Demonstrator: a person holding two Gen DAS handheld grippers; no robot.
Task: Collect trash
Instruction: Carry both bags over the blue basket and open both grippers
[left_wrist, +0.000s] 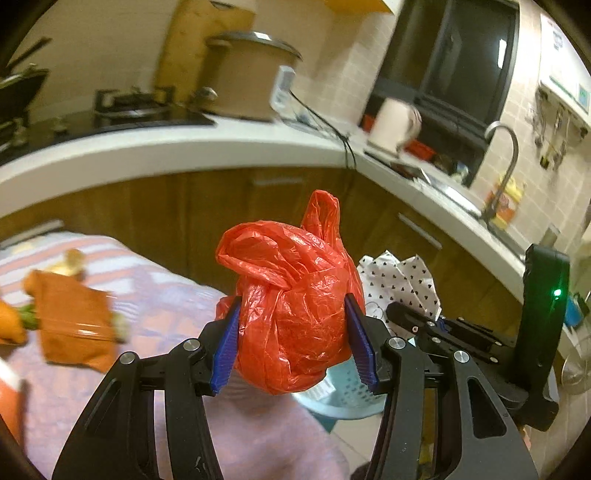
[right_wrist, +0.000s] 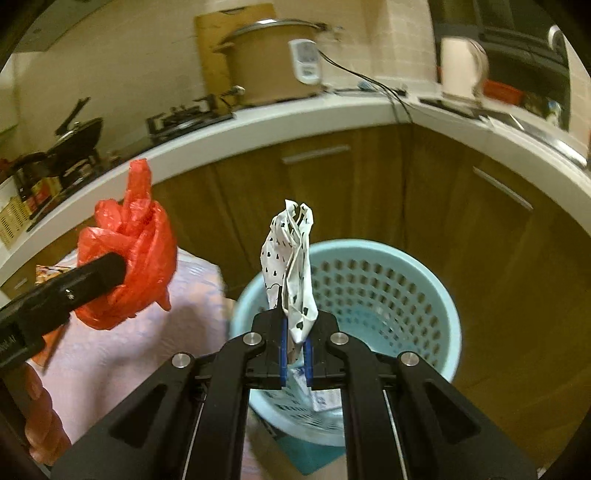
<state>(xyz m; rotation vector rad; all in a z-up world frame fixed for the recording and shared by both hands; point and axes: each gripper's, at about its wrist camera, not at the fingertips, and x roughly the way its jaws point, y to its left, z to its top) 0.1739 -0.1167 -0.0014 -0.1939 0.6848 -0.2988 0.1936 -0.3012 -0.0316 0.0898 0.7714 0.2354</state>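
My left gripper (left_wrist: 293, 334) is shut on a knotted red plastic bag (left_wrist: 291, 295), its blue pads pressing both sides. The same red bag (right_wrist: 129, 258) shows at the left of the right wrist view, held over the pink cloth. My right gripper (right_wrist: 295, 350) is shut on a crumpled white wrapper with black spots (right_wrist: 291, 266), which stands up from the jaws. The wrapper (left_wrist: 399, 280) also shows right of the red bag. A light blue perforated bin (right_wrist: 388, 288) stands on the floor just beyond and below the right gripper; its rim (left_wrist: 332, 404) peeks out under the red bag.
A table with a pink striped cloth (left_wrist: 155, 295) holds an orange wrapper (left_wrist: 74, 317) and a carrot (left_wrist: 11, 325). Behind runs a white counter (right_wrist: 295, 122) with a stove, big pot (left_wrist: 247, 81), kettle (left_wrist: 395, 125) and sink tap (left_wrist: 506, 162), over wooden cabinets (right_wrist: 443, 206).
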